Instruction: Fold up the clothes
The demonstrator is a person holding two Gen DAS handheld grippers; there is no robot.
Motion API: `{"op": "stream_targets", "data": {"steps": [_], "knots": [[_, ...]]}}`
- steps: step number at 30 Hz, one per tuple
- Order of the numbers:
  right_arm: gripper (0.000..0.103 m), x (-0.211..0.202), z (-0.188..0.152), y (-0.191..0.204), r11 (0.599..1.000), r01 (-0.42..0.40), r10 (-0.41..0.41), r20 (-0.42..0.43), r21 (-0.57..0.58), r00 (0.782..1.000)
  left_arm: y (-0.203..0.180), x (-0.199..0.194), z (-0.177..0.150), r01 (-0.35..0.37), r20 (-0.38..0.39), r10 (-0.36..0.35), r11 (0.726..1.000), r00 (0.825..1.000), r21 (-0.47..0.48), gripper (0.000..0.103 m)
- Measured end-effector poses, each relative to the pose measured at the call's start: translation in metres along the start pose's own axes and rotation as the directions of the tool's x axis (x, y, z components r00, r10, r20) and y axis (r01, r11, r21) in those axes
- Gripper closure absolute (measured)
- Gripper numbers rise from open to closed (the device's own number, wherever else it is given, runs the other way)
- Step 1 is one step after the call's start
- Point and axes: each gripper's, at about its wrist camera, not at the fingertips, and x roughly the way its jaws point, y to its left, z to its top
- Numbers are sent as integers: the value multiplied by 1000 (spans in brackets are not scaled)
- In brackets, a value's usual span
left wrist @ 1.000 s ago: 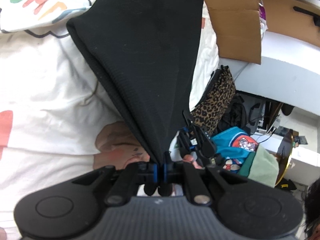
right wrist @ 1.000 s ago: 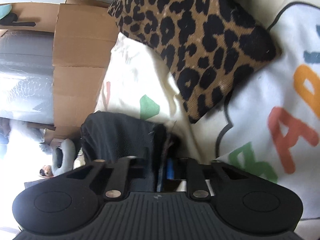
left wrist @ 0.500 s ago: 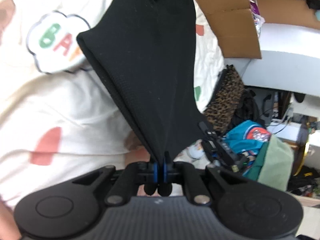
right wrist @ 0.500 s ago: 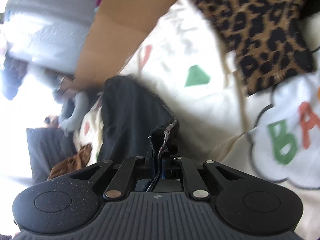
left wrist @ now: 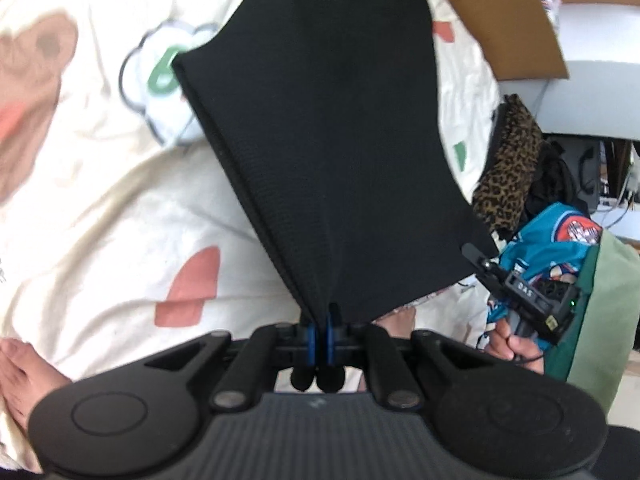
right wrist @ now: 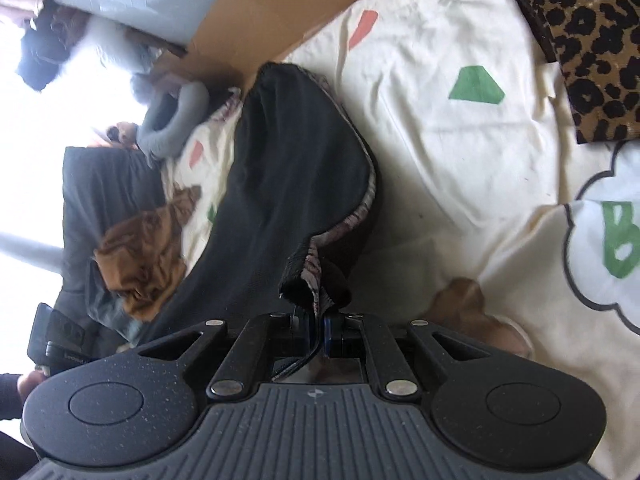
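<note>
A black knit garment (left wrist: 332, 140) hangs stretched above a cream bedspread (left wrist: 100, 200) printed with coloured shapes. My left gripper (left wrist: 320, 320) is shut on one corner of it, the cloth fanning upward from the blue pads. In the left wrist view the right gripper (left wrist: 476, 252) grips the garment's lower right corner, with a hand below it. In the right wrist view my right gripper (right wrist: 316, 320) is shut on the garment's hem (right wrist: 308, 276), whose patterned inside shows; the black cloth (right wrist: 288, 168) runs away to the upper left.
A leopard-print cushion (right wrist: 580, 40) lies on the bedspread (right wrist: 440, 140). A cardboard box (left wrist: 512, 20) stands at the bed's edge. A pile of clothes, teal and green (left wrist: 580, 272), sits at the right. Brown cloth (right wrist: 140, 248) and a grey neck pillow (right wrist: 172, 120) lie farther off. A bare foot (left wrist: 20, 380) rests at lower left.
Both grippers have risen with the garment, which now hangs higher and more spread. The right gripper has rolled, so the cushion has shifted to its upper right and the garment's far length shows.
</note>
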Motion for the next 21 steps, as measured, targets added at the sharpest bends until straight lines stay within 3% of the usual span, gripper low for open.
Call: {"op": "stream_targets", "data": {"steps": [11, 18, 20, 21], "knots": [[99, 5, -22, -25, 994, 84, -81, -55, 67, 995, 58, 59, -15, 34, -31, -35, 999, 999, -22, 98], [93, 15, -31, -31, 991, 109, -105, -62, 75, 993, 78, 80, -9, 30, -30, -30, 999, 999, 13, 97], [79, 17, -32, -33, 992, 97, -91, -67, 85, 994, 82, 79, -7, 33, -25, -33, 999, 999, 12, 97], [67, 18, -32, -35, 992, 89, -83, -69, 92, 994, 84, 79, -8, 37, -23, -36, 999, 999, 10, 97]]}}
